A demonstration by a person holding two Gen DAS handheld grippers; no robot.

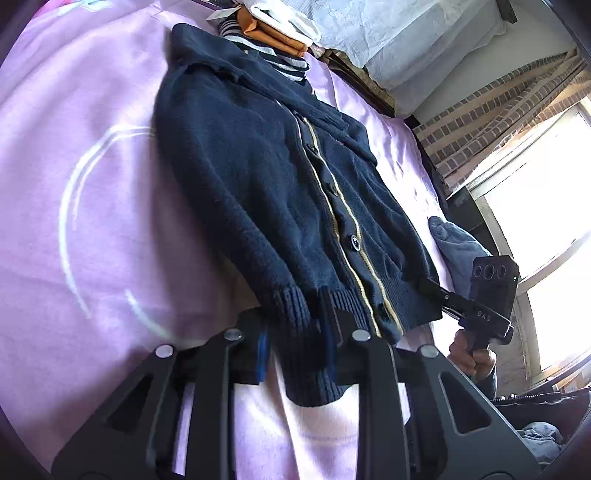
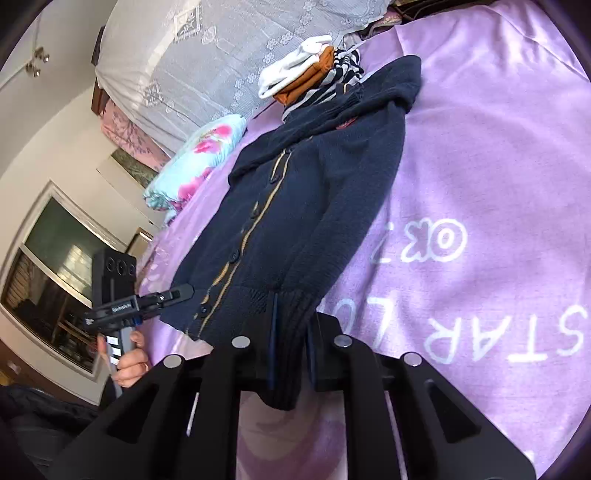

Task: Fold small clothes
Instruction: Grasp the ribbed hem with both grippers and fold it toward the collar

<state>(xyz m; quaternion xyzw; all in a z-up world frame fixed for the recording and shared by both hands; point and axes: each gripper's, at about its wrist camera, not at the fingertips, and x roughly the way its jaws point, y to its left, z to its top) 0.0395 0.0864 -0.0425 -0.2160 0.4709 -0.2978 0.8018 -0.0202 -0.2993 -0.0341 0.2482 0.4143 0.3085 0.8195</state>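
Observation:
A navy knit cardigan [image 1: 258, 177] [image 2: 314, 184] with a tan-edged button placket lies lengthwise on the purple bedsheet [image 1: 92, 184] [image 2: 480, 147], buttons up. Its sleeves lie along its sides. In the left wrist view, my left gripper [image 1: 295, 332] is shut on the ribbed cuff and hem at the near left corner. My right gripper [image 2: 295, 343] is shut on the ribbed cuff and hem at the near right corner. Each gripper shows in the other's view, the right gripper [image 1: 430, 286] and the left gripper [image 2: 183, 291], pinching a corner of the hem, each held by a hand.
A stack of folded clothes [image 1: 273, 33] [image 2: 314, 77], white, orange and striped, sits just past the cardigan's collar. A floral pillow [image 2: 199, 158] and lace-covered bedding [image 2: 221, 55] lie at the bed's far side. A blue cloth [image 1: 454, 240] lies near the window.

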